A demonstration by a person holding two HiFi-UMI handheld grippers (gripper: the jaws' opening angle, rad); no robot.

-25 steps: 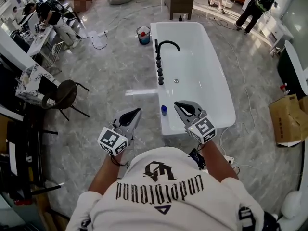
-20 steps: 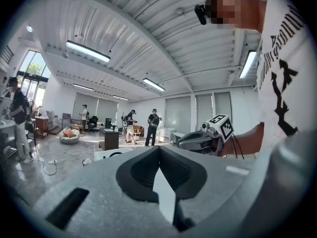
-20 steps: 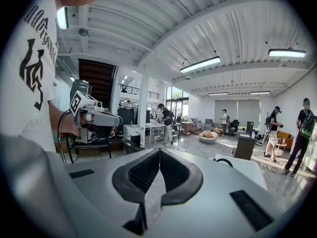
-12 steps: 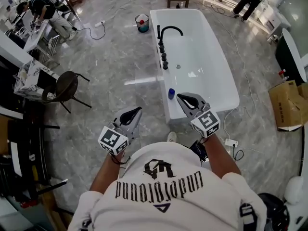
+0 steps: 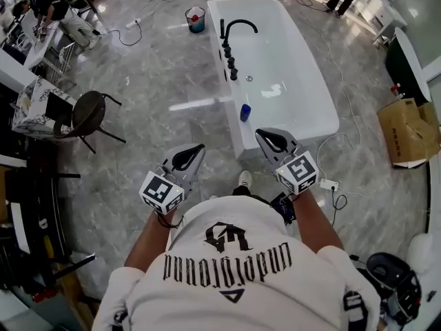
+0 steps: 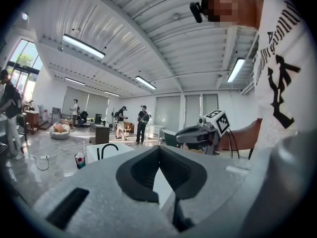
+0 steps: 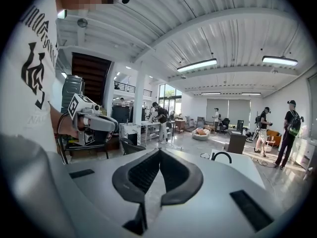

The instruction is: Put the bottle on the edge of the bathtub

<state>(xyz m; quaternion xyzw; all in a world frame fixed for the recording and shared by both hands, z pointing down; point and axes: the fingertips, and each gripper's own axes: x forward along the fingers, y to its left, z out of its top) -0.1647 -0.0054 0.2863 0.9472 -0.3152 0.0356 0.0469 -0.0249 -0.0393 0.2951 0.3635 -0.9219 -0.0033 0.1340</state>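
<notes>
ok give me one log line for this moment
left tool: shut, empty | right tool: shut, empty | blue bottle: on bathtub edge, unheld

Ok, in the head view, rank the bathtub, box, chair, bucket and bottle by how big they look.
1. Bathtub
2. Box and chair: about alike, so not ranked
3. Bucket
4. Bottle
The bucket sits farther from the camera than the bottle, yet looks bigger.

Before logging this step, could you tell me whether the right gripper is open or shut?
Shut: the right gripper shows its jaw tips meeting, with nothing between them.
</notes>
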